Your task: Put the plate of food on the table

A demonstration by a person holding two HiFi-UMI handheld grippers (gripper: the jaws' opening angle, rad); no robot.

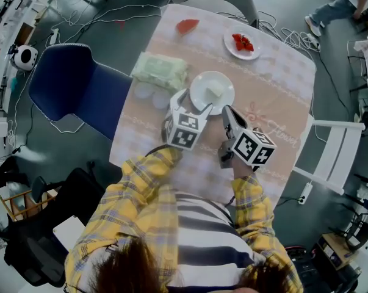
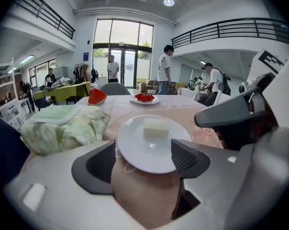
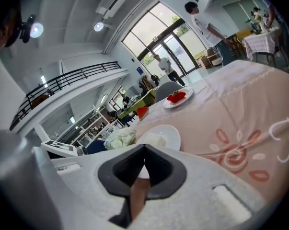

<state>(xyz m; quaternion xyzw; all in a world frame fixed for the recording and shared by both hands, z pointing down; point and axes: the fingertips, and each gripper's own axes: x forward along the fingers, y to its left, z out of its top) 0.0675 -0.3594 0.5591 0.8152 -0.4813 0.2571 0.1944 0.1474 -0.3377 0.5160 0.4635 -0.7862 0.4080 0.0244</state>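
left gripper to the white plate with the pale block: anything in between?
Nothing visible. The left gripper's open jaws straddle the plate's near rim on the table. The green bag lies off to the left, clear of it. The right gripper is shut and empty alongside.

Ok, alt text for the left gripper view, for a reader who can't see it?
A white plate with a pale block of food sits on a pink tablecloth, its near rim between the open jaws of the left hand-held gripper. Behind lie a green packet, a watermelon slice and a plate of red food; people stand in a hall.
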